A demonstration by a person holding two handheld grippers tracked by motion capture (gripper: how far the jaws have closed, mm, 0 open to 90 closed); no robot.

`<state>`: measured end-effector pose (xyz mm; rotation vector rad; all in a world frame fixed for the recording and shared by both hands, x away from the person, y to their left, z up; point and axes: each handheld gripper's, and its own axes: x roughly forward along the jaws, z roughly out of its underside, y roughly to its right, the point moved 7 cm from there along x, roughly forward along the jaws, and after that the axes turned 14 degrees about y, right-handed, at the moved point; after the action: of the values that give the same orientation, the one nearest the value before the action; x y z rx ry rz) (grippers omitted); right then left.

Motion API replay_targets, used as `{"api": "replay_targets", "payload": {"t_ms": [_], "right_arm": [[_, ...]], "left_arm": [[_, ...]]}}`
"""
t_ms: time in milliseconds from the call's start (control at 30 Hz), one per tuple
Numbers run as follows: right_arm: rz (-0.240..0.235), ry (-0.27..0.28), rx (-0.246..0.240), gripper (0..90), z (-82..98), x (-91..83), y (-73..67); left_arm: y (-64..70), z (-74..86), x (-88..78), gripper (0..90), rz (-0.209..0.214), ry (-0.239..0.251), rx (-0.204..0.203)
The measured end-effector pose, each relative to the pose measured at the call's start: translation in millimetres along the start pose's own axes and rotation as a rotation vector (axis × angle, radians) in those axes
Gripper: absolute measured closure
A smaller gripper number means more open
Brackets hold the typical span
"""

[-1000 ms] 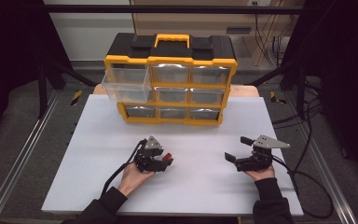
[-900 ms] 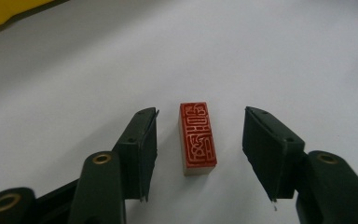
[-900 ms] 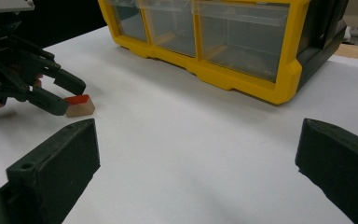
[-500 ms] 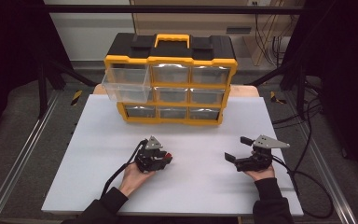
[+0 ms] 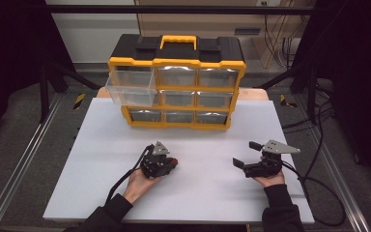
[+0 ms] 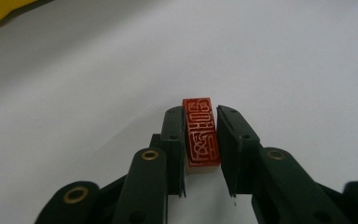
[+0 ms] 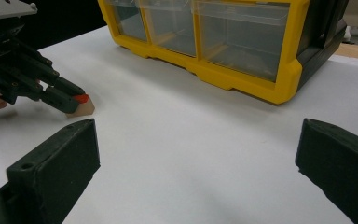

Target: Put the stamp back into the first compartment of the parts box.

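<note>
Seal stamp (image 6: 201, 132), red carved face up toward camera, pale body below, seen between left gripper (image 6: 200, 135) fingers (image 6: 173, 140); fingers just closed in; left pad touching stamp, slim gap seen at right pad. Stamp resting on white worktop (image 5: 198, 193), near-left of centre. Right gripper (image 5: 245, 155) held near-right on worktop, fingers spread wide, nothing between. Yellow drawer organizer (image 5: 176, 87) stood at far edge; top-left drawer (image 5: 129, 87) pulled out.
</note>
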<state>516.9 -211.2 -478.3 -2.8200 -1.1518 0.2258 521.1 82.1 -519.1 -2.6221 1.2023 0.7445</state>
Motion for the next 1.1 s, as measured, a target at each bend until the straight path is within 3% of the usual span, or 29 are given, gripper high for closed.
{"api": "replay_targets", "payload": {"t_ms": [733, 1100], "right_arm": [[0.001, 0.0, 0.001, 0.2, -0.2, -0.3, -0.1], [0.0, -0.003, 0.003, 0.2, 0.3, -0.2, -0.3]], "left_arm": [[-1.5, -0.1, -0.9, 75.8, -0.003, -0.011, 0.018], [-3.3, -4.4, -6.7, 75.8, 0.002, 0.01, 0.011]]}}
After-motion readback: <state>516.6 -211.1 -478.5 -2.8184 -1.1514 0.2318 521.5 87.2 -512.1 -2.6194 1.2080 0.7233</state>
